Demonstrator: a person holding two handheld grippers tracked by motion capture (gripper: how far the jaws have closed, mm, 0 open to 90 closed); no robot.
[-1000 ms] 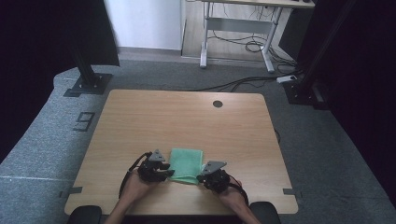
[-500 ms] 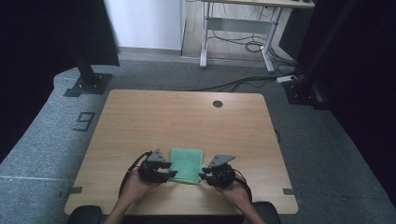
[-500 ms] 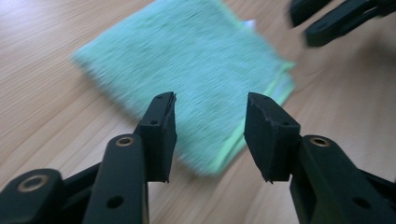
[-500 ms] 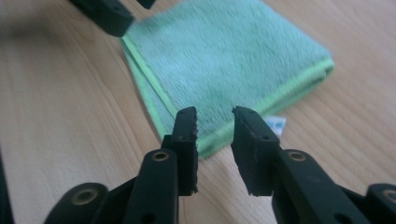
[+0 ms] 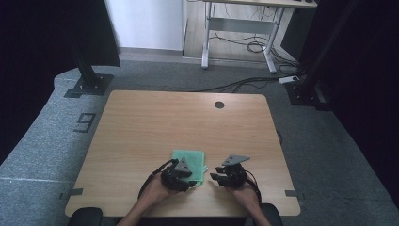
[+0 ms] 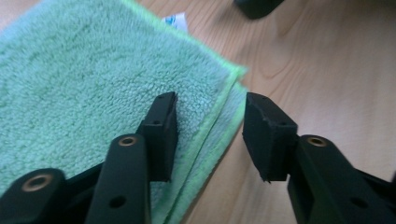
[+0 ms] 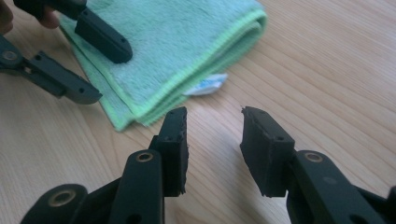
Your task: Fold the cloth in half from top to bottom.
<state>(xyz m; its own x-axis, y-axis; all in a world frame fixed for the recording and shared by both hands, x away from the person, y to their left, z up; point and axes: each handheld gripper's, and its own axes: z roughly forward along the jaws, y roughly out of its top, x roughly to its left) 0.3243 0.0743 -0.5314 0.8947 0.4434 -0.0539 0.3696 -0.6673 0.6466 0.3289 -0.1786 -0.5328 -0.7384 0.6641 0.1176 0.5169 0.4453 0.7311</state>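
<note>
Right claw (image 5: 217, 177) now off half-hidden towel (image 5: 188, 159)

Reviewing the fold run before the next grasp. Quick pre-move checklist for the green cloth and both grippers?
1. Cloth folded and lying flat: ok. The green cloth lies folded on the table, layered edges visible.
2. Left gripper free of the cloth: ok. Its jaws have just been closing, but stand apart; one hangs over the cloth's corner, the other over bare wood, no pad pressing.
3. Right gripper free: ok. Its jaws have just been opening, with bare wood between them, beside the cloth.
4. White tag tucked in: not ok, it pokes out at the folded edge.
5. Edges aligned: not ok, the lower layers stick out slightly.
6. Left jaw touching the cloth: cannot tell.
</note>
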